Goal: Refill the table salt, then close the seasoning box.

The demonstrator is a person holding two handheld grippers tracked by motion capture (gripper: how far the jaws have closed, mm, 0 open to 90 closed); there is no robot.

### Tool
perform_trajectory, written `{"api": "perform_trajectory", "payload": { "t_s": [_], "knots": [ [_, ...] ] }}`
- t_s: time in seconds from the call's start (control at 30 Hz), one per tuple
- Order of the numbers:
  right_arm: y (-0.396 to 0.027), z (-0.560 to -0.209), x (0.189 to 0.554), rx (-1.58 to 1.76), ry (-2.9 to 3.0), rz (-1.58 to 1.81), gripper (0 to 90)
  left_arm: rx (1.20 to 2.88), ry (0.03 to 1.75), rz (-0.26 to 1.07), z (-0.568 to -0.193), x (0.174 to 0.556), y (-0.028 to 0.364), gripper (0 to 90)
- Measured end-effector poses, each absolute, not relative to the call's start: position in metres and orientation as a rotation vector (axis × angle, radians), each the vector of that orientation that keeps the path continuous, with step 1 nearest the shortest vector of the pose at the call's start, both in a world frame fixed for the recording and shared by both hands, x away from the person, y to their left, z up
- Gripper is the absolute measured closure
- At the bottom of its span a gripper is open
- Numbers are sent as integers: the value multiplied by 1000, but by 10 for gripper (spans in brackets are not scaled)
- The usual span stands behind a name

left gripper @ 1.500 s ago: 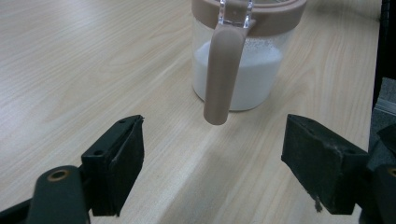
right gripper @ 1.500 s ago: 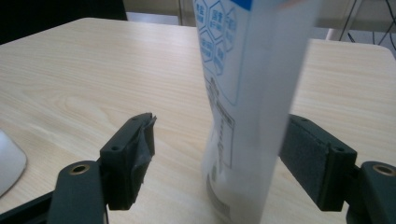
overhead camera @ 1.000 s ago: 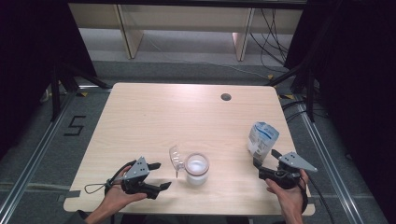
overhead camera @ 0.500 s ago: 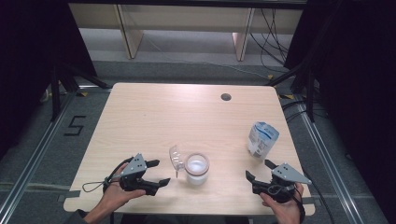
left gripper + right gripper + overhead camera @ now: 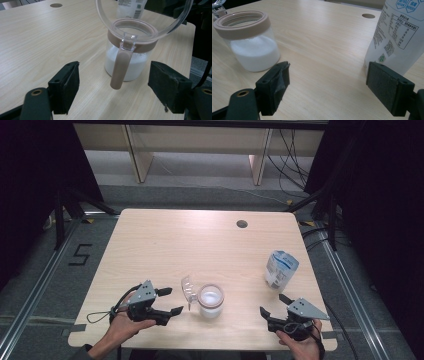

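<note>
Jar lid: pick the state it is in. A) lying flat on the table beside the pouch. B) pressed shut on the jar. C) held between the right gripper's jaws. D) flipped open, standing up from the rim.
D: the clear lid stands up from the jar on its hinge, so the mouth is open.

Clear jar (image 5: 210, 301), tan collar, half full white powder, upright near front edge, lid (image 5: 187, 288) flipped open.
</note>
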State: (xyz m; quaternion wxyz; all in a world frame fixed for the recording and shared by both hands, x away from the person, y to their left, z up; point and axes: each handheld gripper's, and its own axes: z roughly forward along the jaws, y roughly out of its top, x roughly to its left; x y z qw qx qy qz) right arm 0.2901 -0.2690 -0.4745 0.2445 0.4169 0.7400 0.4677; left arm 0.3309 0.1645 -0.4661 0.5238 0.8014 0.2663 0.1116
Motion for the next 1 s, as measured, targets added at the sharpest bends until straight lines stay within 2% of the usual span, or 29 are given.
{"api": "perform_trajectory", "payload": {
  "t_s": [0.2,0.83,1.0],
  "knots": [
    [-270,-474,289,1142,2028,1282,209,1921,622,269,-462,331,161,289],
    [-268,-475,290,1083,2037,1263,224,1888,645,275,-452,328,162,294],
    [-266,-475,290,1096,2054,1281,227,1886,622,267,-448,327,162,366]
  ]
}}
